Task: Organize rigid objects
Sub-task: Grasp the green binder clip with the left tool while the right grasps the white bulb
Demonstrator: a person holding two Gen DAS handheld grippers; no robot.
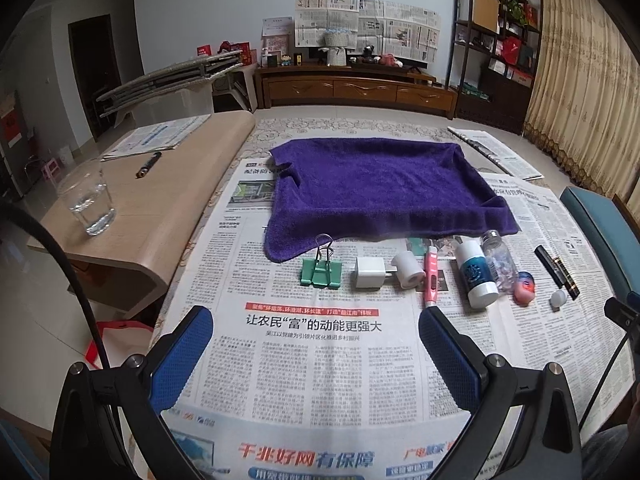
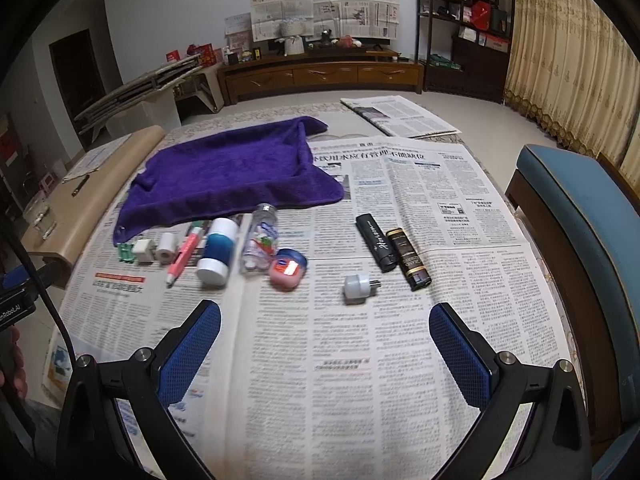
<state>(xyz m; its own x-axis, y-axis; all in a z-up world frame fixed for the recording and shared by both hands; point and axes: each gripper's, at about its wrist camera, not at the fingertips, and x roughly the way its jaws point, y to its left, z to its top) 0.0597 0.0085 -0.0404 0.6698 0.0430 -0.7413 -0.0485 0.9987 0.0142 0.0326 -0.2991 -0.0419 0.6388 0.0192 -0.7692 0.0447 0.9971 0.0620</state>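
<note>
While both tools hover above the newspaper, this is how your scene lies:

Left gripper [image 1: 316,344]: you hold it low over the near edge of the surface, released, blue pads spread wide with nothing between them.

Right gripper [image 2: 325,338]: you hold it likewise low and level, released, empty, pointing at the row.

Rigid objects: a row across the middle of the surface, just before the purple towel [image 1: 376,188] — green binder clip [image 1: 321,270], white charger [image 1: 370,274], tape roll [image 1: 408,270], pink pen [image 1: 431,276], white-and-blue bottle [image 1: 476,274], clear bottle [image 1: 498,260], pink jar [image 2: 287,269], small white plug [image 2: 357,283], two black lighters [image 2: 394,248] side by side toward the right edge.

Surface: newspaper [image 2: 360,360] covers it.

Room: a glass [image 1: 87,200] on the beige side table left, a blue chair [image 2: 580,216] right, a wooden cabinet at the far wall.
</note>
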